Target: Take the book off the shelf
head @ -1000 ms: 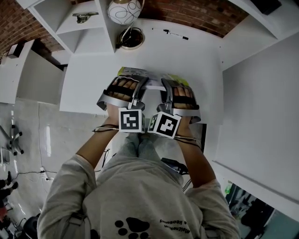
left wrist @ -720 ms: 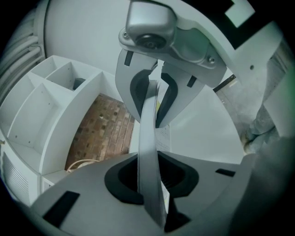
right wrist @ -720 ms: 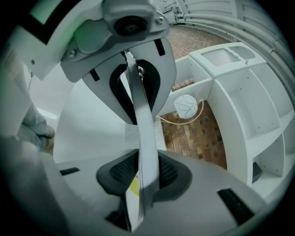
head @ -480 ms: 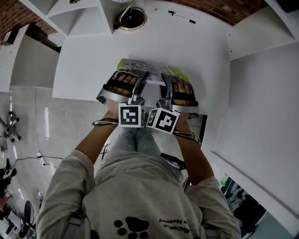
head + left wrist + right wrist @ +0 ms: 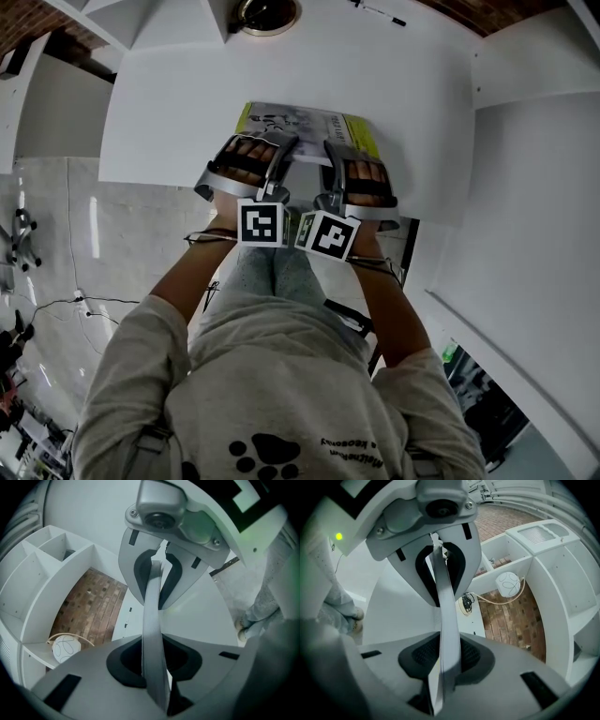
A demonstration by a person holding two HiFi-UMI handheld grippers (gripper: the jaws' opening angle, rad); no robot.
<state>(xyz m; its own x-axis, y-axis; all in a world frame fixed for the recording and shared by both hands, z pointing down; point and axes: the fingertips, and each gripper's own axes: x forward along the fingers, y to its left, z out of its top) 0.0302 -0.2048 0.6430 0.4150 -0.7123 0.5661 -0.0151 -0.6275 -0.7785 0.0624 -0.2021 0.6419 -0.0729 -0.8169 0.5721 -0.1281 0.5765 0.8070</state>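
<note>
Left gripper view: my left gripper (image 5: 152, 623) is closed on the near edge of the book (image 5: 309, 127), its jaws held slightly apart by that thin edge. My right gripper (image 5: 446, 620) pinches the same edge just beside it, the same way. The book lies flat and off the shelf, over the front part of the white table (image 5: 178, 103). I cannot tell whether it touches the top. Farther back on the table sit a round stand with a cord (image 5: 267, 11) and a marker (image 5: 380, 14). Behind them runs a brick wall (image 5: 511, 616), with white shelves (image 5: 47, 573) to the side holding a round patterned lamp (image 5: 508, 584). Pale floor tiles (image 5: 56, 234) show below the table's edge.
</note>
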